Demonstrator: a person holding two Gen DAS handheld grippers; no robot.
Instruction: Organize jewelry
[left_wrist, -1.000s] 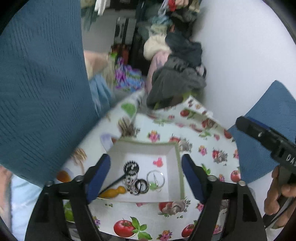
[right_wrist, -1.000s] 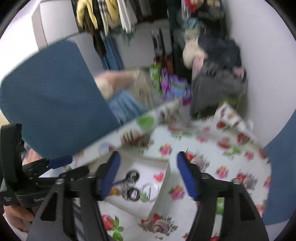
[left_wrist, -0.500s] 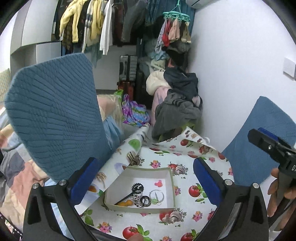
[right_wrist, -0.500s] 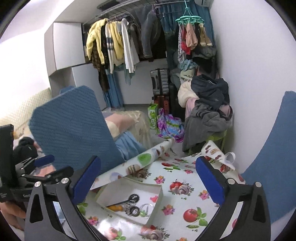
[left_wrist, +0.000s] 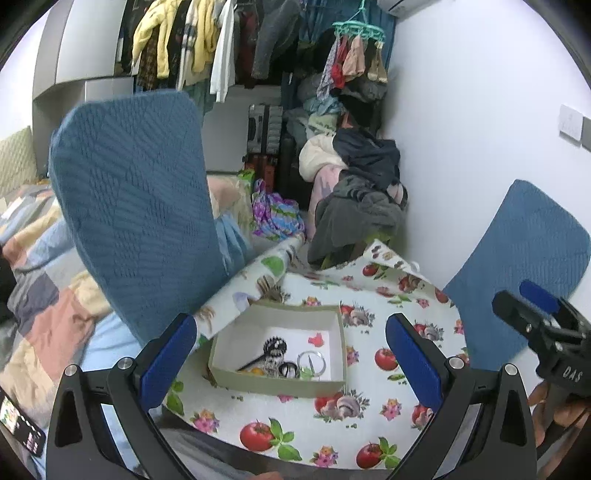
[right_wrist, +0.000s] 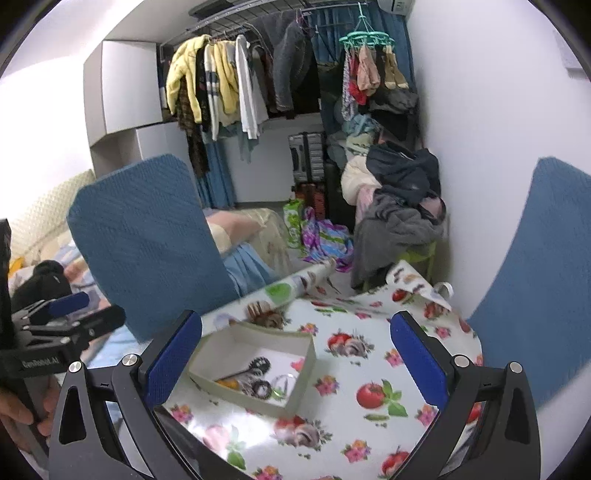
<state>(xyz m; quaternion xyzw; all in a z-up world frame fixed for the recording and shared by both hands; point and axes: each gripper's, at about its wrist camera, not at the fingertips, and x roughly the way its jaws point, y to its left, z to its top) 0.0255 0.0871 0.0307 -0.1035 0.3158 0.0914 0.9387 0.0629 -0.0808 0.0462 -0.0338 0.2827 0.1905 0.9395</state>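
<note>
The shallow box (left_wrist: 277, 384) of jewelry (left_wrist: 275, 356) sits near the tabletop's (left_wrist: 373, 417) left edge, just beside the curled-up cloth border, with bare flowered cloth to its right and front. Both the left gripper (left_wrist: 291, 354) and right gripper (right_wrist: 295, 354) hang above the table, jaws spread wide and empty. A blue chair back (left_wrist: 136, 206) stands close along the left edge.
</note>
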